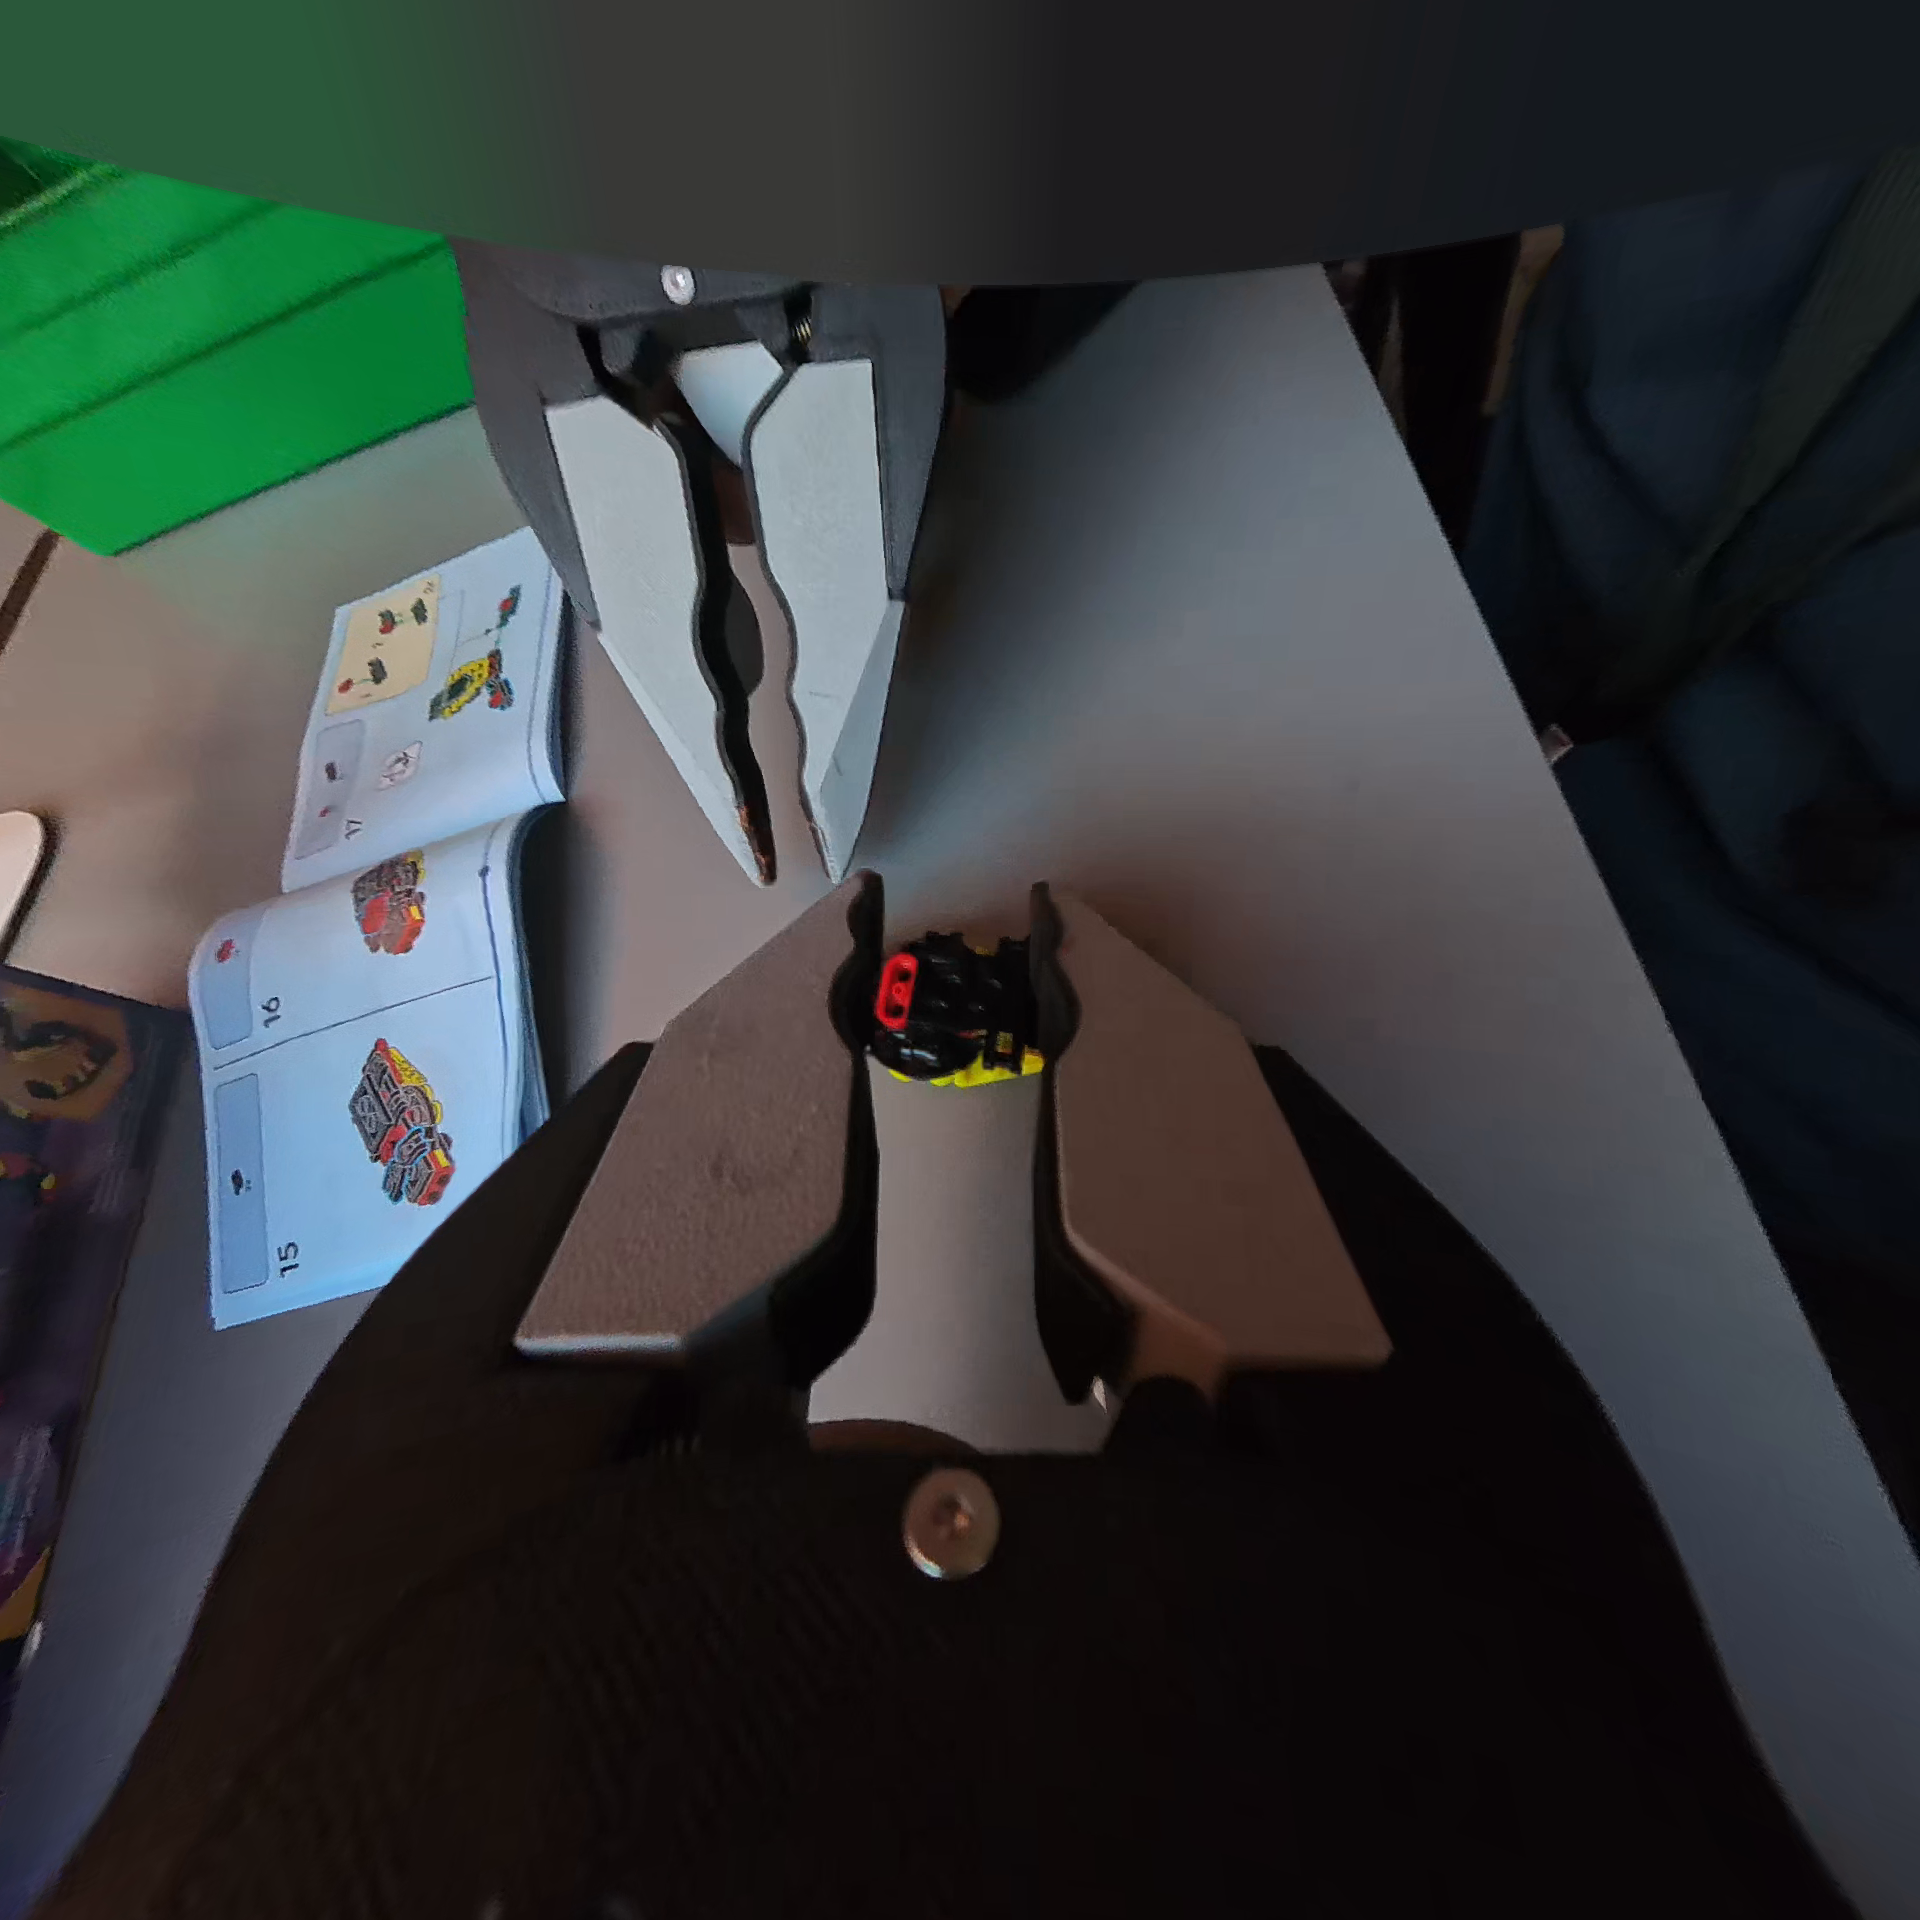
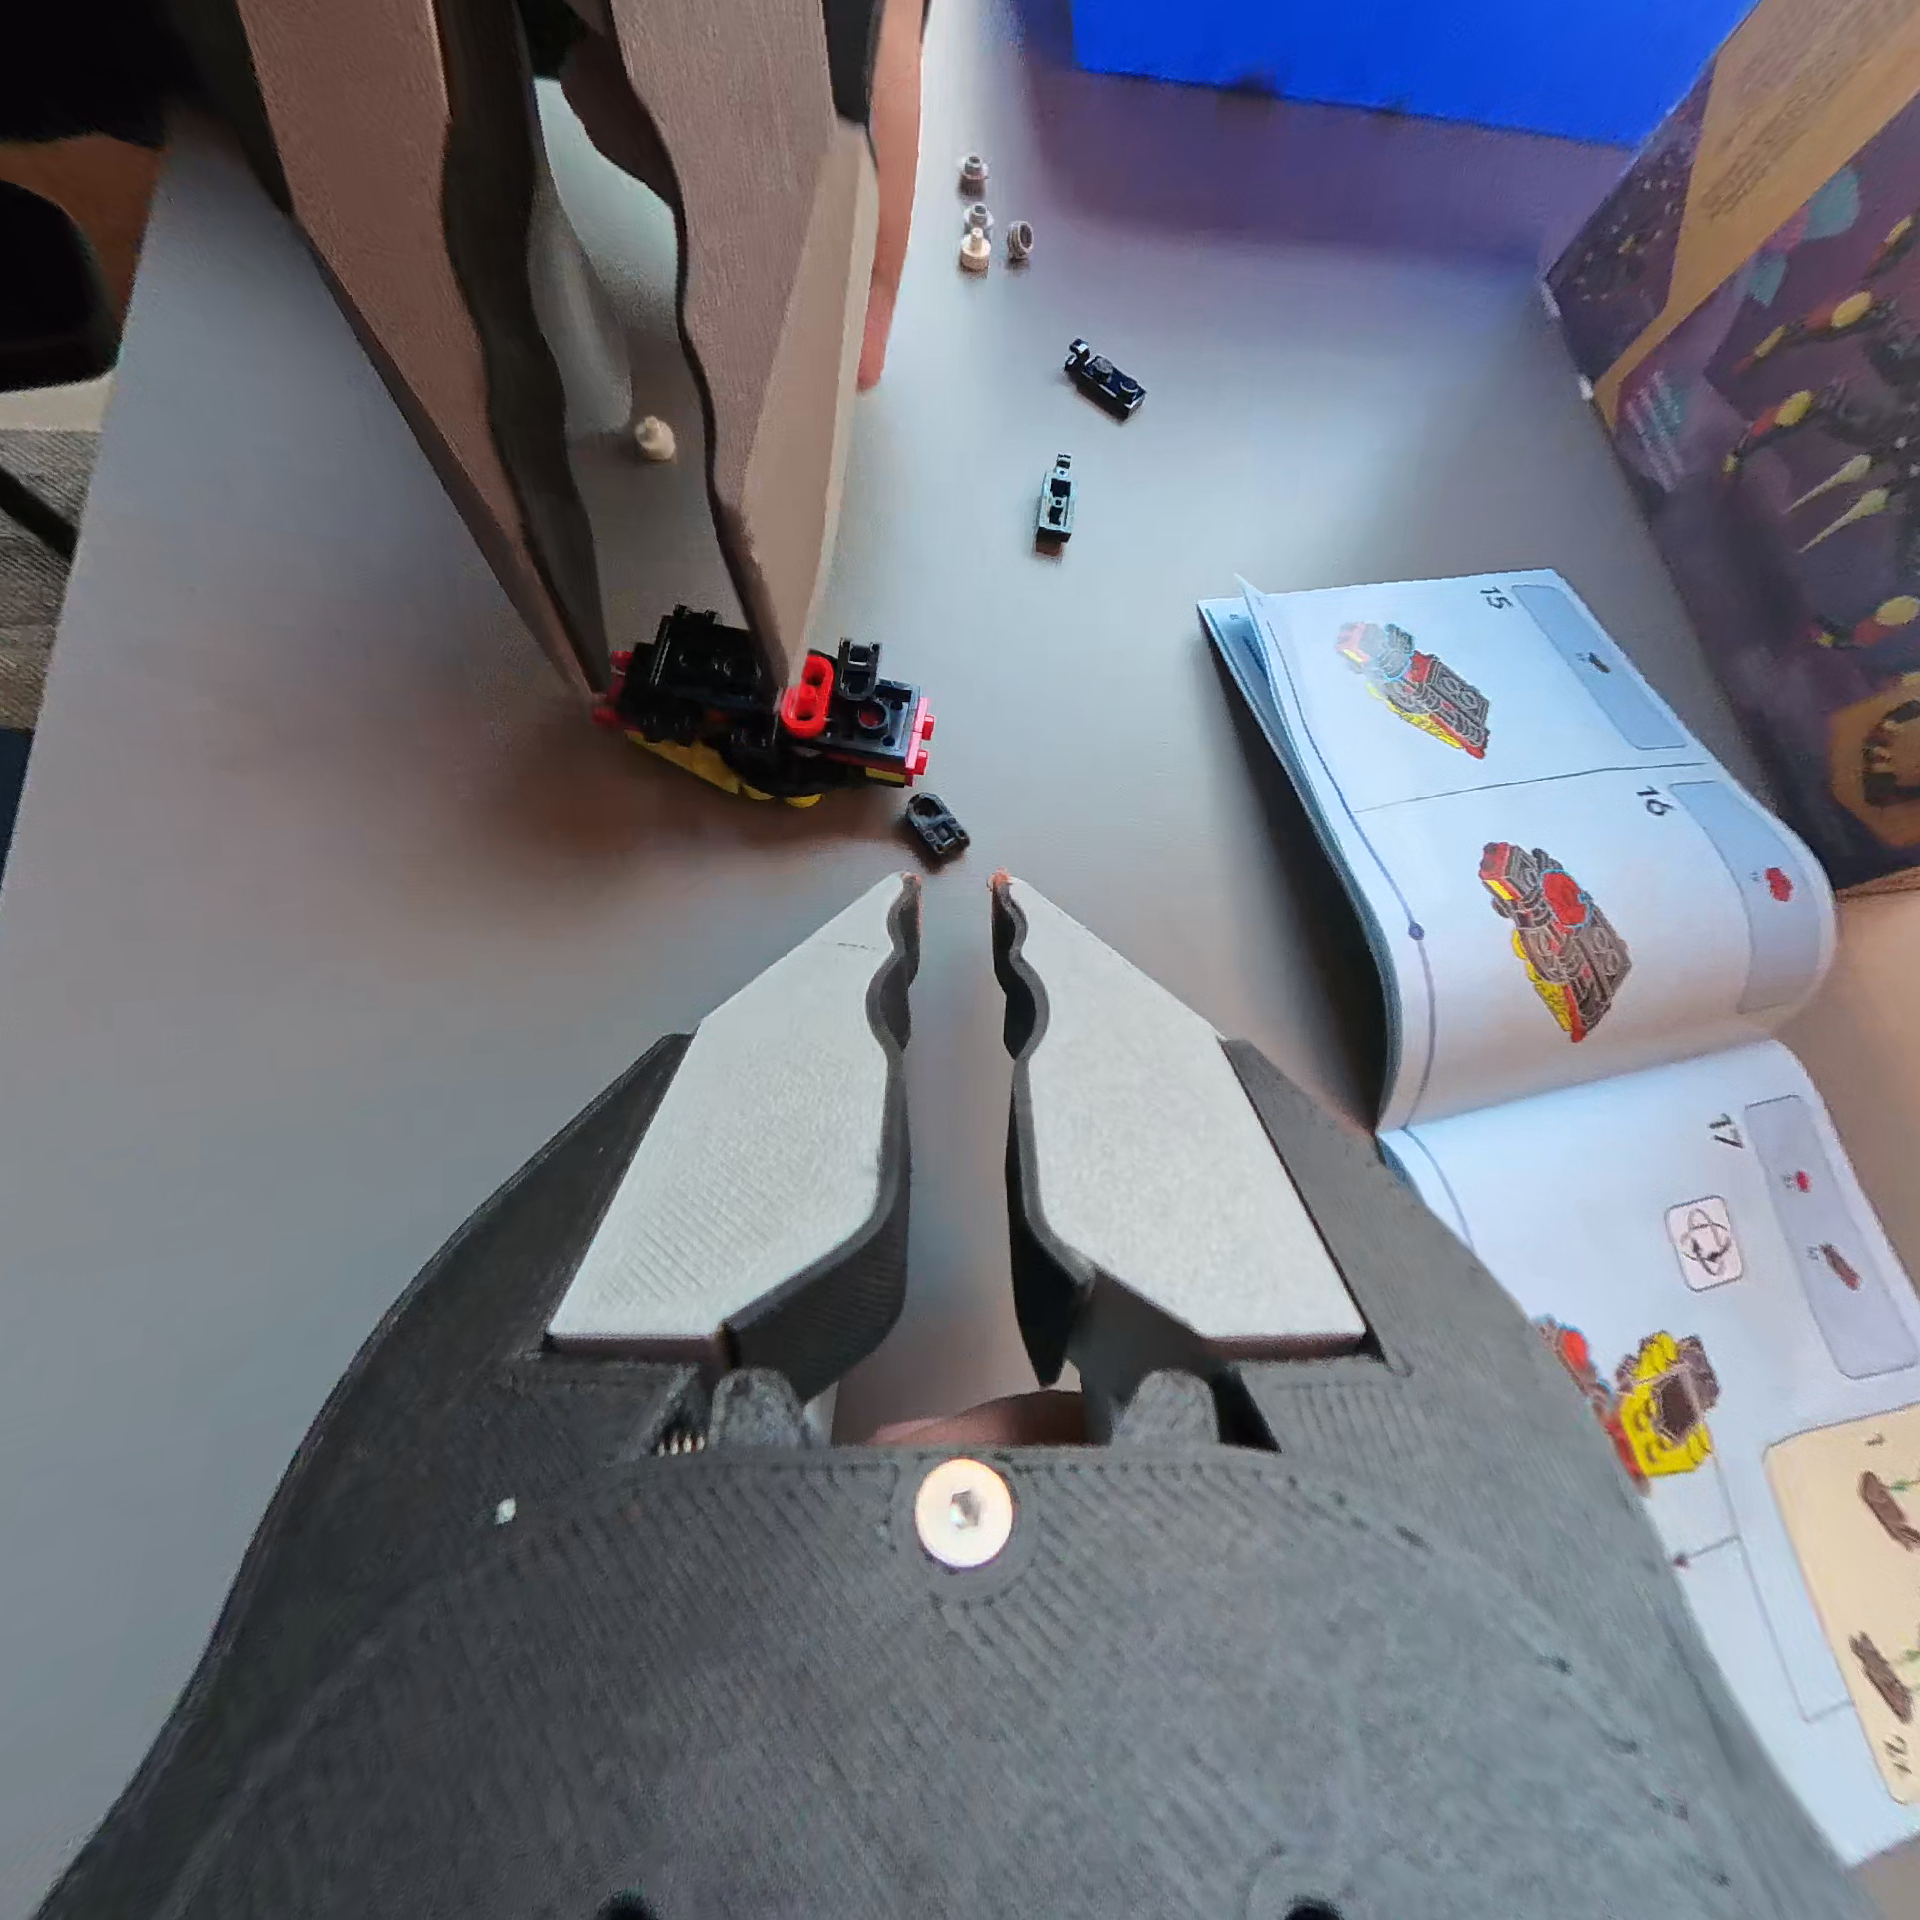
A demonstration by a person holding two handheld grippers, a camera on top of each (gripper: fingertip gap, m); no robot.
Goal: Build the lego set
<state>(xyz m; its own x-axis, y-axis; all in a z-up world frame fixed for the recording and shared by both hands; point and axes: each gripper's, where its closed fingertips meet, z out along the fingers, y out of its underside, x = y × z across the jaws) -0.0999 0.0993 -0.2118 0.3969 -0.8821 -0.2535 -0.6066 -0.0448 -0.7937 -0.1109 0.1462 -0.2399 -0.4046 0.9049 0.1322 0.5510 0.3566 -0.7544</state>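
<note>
A partly built lego model [image 2: 764, 717] in black, red and yellow rests on the grey table [image 2: 312, 935]. My left gripper [image 1: 954, 902] is shut on its black end [image 1: 951, 1008]; in the right wrist view it comes down from above [image 2: 686, 681]. My right gripper [image 2: 953, 883] is slightly open and empty, just short of the model; it also shows in the left wrist view [image 1: 798, 868]. A small black loose piece [image 2: 937, 824] lies just ahead of its tips.
An open instruction booklet [image 2: 1558, 883] lies right of the model, also [image 1: 395, 935]. Two black pieces [image 2: 1104, 379] [image 2: 1055, 504] and several small round studs [image 2: 977, 218] lie farther back. The purple set box [image 2: 1766, 364] stands at right. The table edge [image 1: 1558, 831] runs close by. The left gripper's tips are roughly 6 cm from the right gripper's.
</note>
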